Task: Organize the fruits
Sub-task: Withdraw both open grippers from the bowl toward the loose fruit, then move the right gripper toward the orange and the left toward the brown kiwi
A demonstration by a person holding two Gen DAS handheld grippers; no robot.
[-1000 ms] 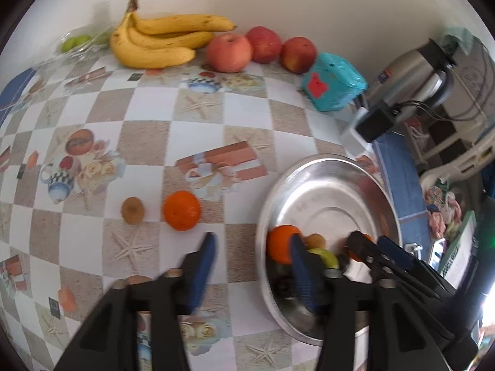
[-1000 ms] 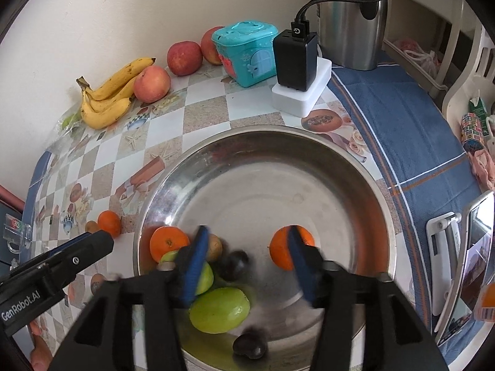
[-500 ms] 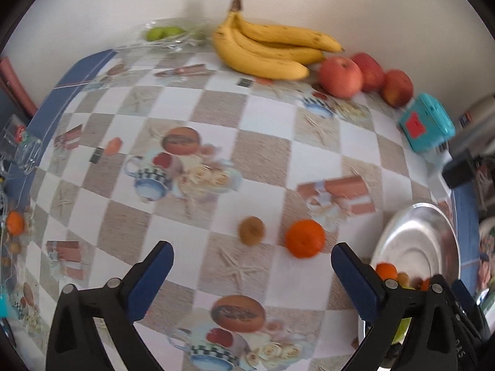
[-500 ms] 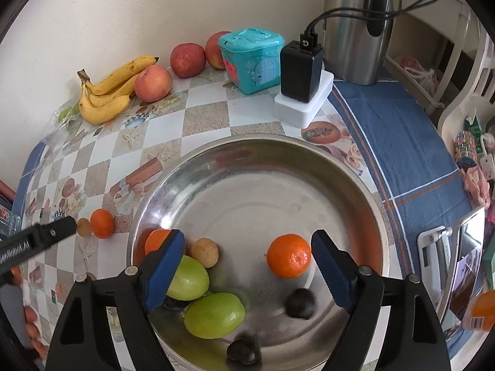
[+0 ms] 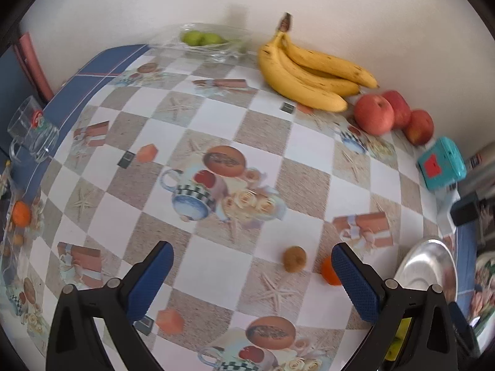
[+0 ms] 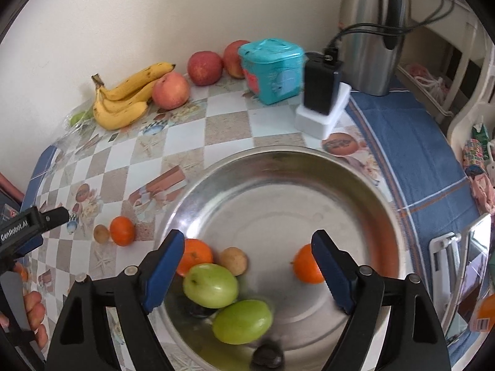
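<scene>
A steel bowl (image 6: 365,191) holds two green fruits (image 6: 210,284), two oranges (image 6: 304,264), a small brown fruit (image 6: 233,259) and dark fruits. My right gripper (image 6: 249,266) is open and empty above the bowl. On the checked tablecloth, an orange (image 5: 329,273) and a small brown fruit (image 5: 294,258) lie side by side, also seen in the right wrist view (image 6: 122,230). My left gripper (image 5: 252,273) is open and empty just before them. Bananas (image 5: 309,68) and three apples (image 5: 374,114) lie by the wall.
A teal box (image 6: 272,69), a black charger on a white base (image 6: 321,99) and a steel kettle (image 6: 374,27) stand behind the bowl. A glass mug (image 5: 31,130) and a bag with green fruit (image 5: 201,38) sit at the left and back.
Both grippers opened wide. The right one left an orange in the bowl and pulled back. The left one swung left from the bowl toward the loose orange and brown fruit.
</scene>
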